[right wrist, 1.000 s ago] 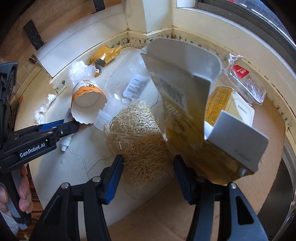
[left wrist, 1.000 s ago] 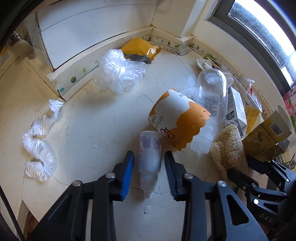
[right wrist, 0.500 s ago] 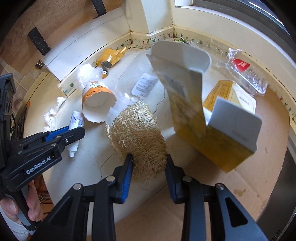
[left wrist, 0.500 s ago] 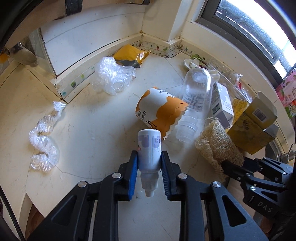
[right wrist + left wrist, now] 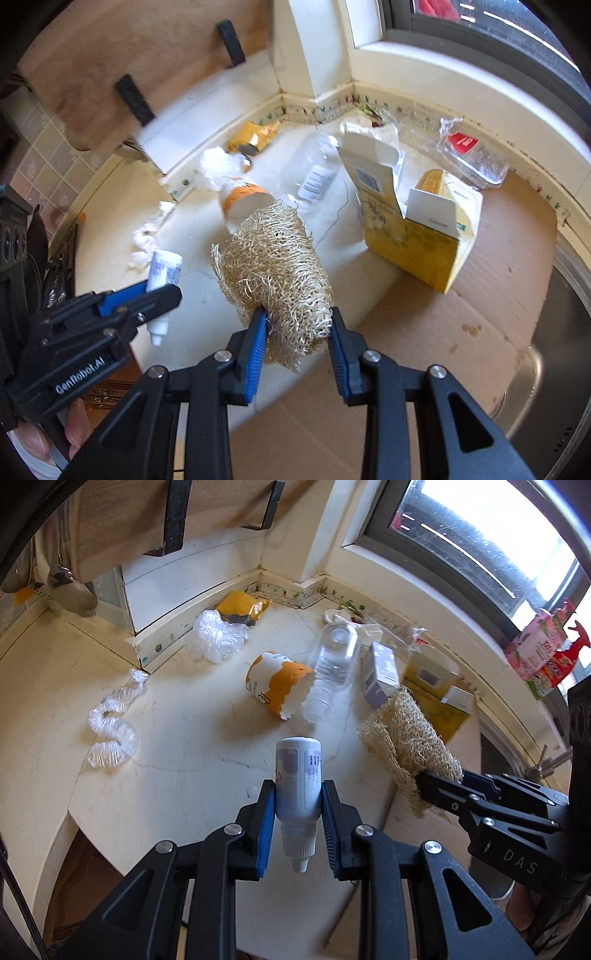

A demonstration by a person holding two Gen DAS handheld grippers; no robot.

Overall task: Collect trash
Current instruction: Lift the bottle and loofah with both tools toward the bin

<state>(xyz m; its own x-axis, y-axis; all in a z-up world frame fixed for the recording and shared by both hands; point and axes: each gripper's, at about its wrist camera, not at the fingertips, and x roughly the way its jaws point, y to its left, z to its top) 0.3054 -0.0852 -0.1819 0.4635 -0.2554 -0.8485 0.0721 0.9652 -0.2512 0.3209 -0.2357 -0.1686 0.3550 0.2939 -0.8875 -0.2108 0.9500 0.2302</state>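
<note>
My left gripper [image 5: 298,797] is shut on a small white dropper bottle [image 5: 298,775], cap pointing back at the camera, lifted above the pale counter [image 5: 177,760]. In the right wrist view the same bottle [image 5: 164,271] shows in the left gripper [image 5: 162,291] at the left. My right gripper [image 5: 295,325] is shut on a tan loofah sponge [image 5: 273,266], also raised off the counter; the loofah [image 5: 406,738] and right gripper [image 5: 428,786] appear at the right of the left wrist view.
On the counter lie an orange-and-white paper cup [image 5: 277,690], a clear plastic bottle [image 5: 332,661], crumpled plastic wrap [image 5: 214,638], a twisted plastic strip [image 5: 110,727], a yellow pouch [image 5: 240,607], an open yellow carton [image 5: 410,229] on cardboard [image 5: 480,332], and a steel sink [image 5: 554,350] at right.
The left gripper closed on the dropper bottle and lifted it. The right gripper closed on the loofah and raised it off the counter; both views now sit higher.
</note>
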